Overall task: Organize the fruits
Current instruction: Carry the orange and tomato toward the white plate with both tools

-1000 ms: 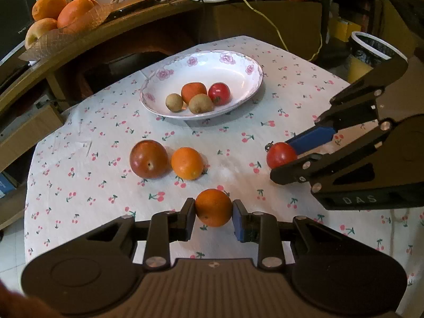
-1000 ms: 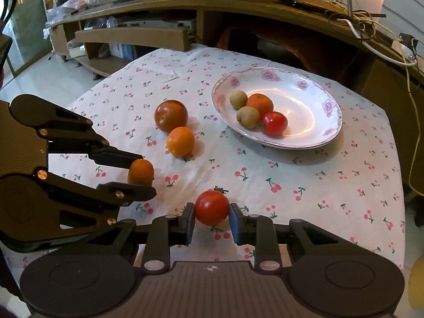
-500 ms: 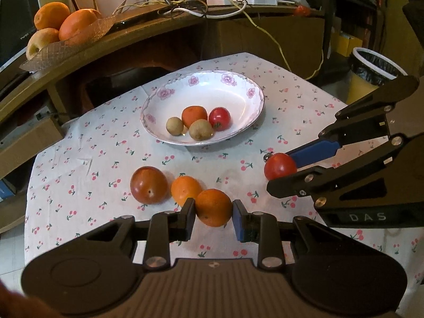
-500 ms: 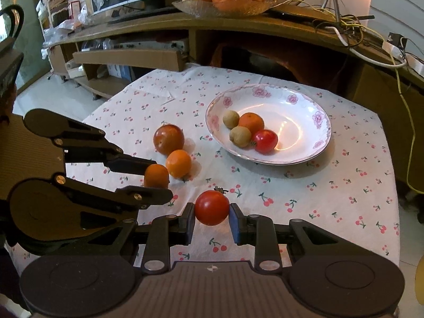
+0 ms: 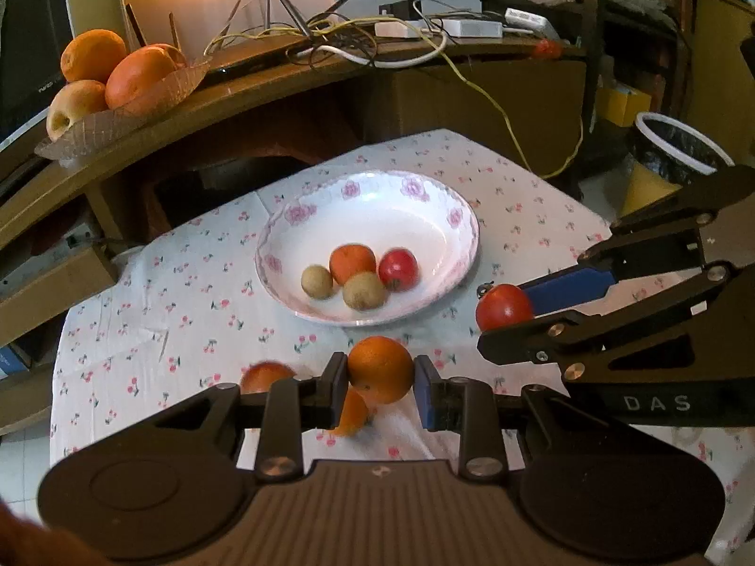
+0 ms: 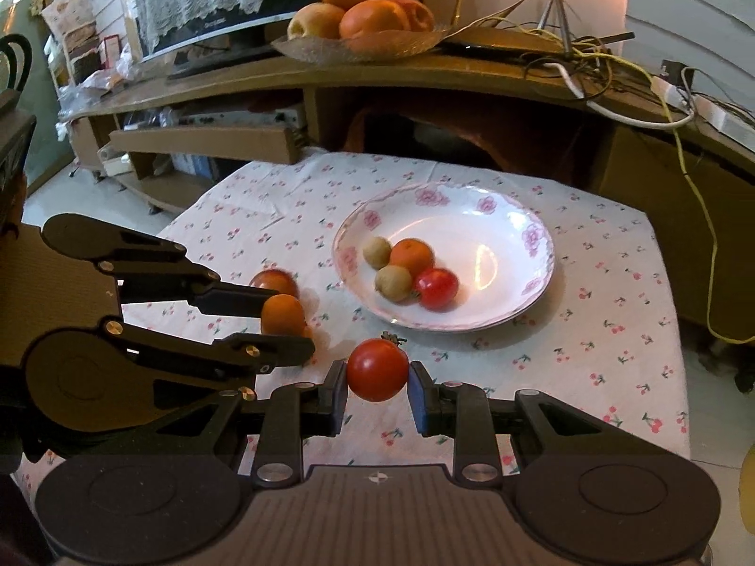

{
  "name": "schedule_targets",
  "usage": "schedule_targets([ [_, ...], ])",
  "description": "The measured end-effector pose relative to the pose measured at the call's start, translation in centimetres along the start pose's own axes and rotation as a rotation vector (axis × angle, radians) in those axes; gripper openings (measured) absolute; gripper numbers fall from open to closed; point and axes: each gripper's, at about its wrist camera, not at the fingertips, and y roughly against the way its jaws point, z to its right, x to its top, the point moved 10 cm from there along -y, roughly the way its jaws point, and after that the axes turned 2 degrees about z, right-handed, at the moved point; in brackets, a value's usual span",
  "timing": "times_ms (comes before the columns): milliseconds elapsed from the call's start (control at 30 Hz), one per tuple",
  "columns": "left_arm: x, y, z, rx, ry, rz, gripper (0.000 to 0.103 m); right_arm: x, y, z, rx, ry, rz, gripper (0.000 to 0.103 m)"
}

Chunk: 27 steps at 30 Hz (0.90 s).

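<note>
Cherry-printed cloth covers the low table, with a cluttered wooden shelf behind it. Nearest the lens, the left gripper is clamped on an orange, lifted off the cloth; under its fingers a second orange and a reddish-brown round fruit lie on the cloth, both partly hidden. Beside it, the right gripper is clamped on a red tomato with its green stem up, also clear of the table. Farther on stands the white rose-rimmed plate, which holds two brownish kiwis, a small orange fruit and another tomato bunched together. On the shelf beyond, a glass dish carries more oranges.
</note>
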Motion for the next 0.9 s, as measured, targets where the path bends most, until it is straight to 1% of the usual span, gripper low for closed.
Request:
schedule_targets([
  [200, 2.2, -0.8, -0.8, 0.013, 0.022, 0.026, 0.035, 1.8, -0.3, 1.4, -0.023, -0.044, 0.03, 0.028],
  [433, 4.0, -3.1, -2.4, 0.032, 0.048, 0.029, 0.035, 3.7, -2.1, 3.0, -0.047, -0.094, 0.041, 0.029],
  [667, 4.0, -6.2, -3.3, 0.039, 0.049, -0.012, 0.035, 3.9, -4.7, 4.3, -0.073, -0.12, 0.011, 0.029],
  [900, 4.7, -7.9, -3.9, 0.039, 0.063, -0.014, 0.035, 4.6, -6.2, 5.4, -0.094, -0.117, 0.01, 0.029],
])
